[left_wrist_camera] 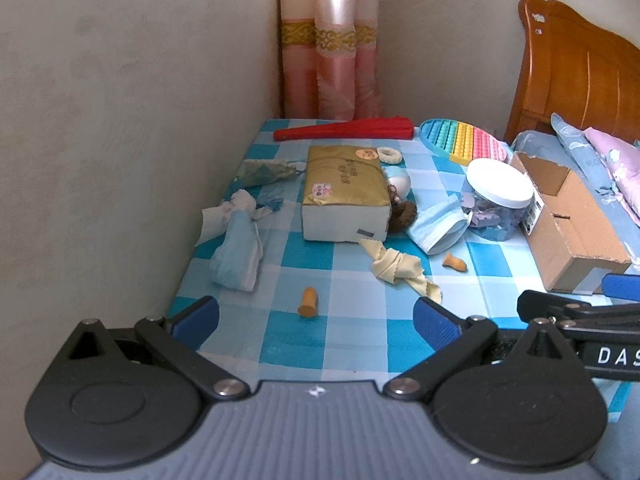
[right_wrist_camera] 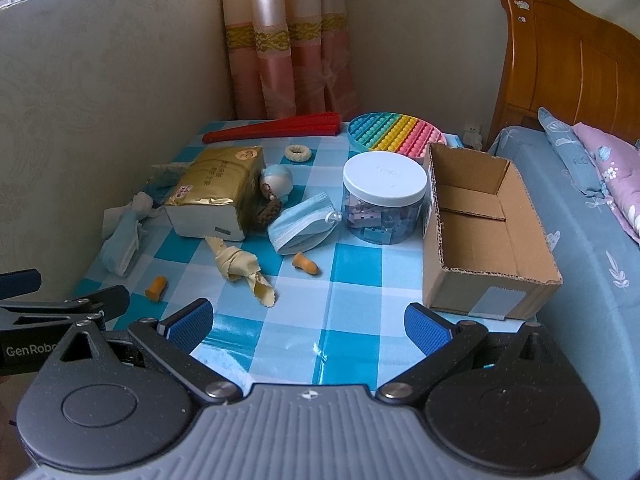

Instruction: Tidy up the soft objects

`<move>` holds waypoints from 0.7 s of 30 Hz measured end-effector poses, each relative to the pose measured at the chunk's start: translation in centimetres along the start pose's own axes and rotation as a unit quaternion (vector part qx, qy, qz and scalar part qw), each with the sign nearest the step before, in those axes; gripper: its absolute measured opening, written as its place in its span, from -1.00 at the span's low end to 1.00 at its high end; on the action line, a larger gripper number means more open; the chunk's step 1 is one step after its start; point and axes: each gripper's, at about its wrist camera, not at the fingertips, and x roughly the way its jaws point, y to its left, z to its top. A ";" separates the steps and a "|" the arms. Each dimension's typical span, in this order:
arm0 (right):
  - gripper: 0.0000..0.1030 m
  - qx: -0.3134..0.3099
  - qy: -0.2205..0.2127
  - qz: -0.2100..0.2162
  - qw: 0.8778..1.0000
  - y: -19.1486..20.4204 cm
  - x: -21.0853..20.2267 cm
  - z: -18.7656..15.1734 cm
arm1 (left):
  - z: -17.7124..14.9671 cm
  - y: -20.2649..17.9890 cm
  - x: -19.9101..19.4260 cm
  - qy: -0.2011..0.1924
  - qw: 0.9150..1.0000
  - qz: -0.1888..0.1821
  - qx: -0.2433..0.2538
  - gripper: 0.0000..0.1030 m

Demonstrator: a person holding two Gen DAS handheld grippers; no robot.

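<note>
1. Left gripper (left_wrist_camera: pixel 316 314): jaws wide open, nothing held, hovering low over the near edge of the counter (left_wrist_camera: pixel 360 344).
2. Right gripper (right_wrist_camera: pixel 308 322): also spread wide and empty, just right of the left one, aimed at bare checked cloth.
3. Soft things lie scattered across the counter: two orange earplugs, knotted yellow cloth (right_wrist_camera: pixel 240 266), blue face mask (right_wrist_camera: pixel 302 222), crumpled blue-white tissue wad (left_wrist_camera: pixel 236 240) at the left edge, cream scrunchie (right_wrist_camera: pixel 295 154) at the back, tissue pack (left_wrist_camera: pixel 344 188).
4. The cardboard box (right_wrist_camera: pixel 492 276) stands open and looks empty at the counter's right edge, just ahead-right of the right gripper; likely the drop spot, a judgement only.
5. Key relation: the near earplug (left_wrist_camera: pixel 308 301) lies straight ahead of the left gripper, roughly centred between its fingers and closest of all. Its long axis runs roughly front to back, along the gripper's pointing direction, narrow end away, so the jaws would close across its width.
6. In the right view this earplug sits far left, beyond that gripper's left finger; the left hand is clearly nearer.
7. The second earplug (right_wrist_camera: pixel 306 262) and the cloth lie ahead-left of the right gripper, further off.
8. Task looks barely started.
</note>
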 end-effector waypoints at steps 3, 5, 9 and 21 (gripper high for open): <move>1.00 -0.004 -0.003 0.008 1.000 -0.1 0.3 0.0 | -0.1 0.1 0.4 -0.004 1.000 -0.008 -0.001 0.99; 1.00 -0.010 -0.004 0.013 1.000 0.0 0.5 0.0 | -0.2 0.1 0.7 -0.005 1.000 -0.008 0.001 0.99; 1.00 -0.029 -0.009 0.020 0.999 0.3 1.1 0.0 | -0.6 0.1 1.6 -0.003 1.000 -0.010 0.009 0.99; 1.00 -0.045 -0.004 0.026 0.999 -0.2 3.6 -0.2 | -2.5 2.4 5.9 0.011 0.999 -0.031 -0.026 0.99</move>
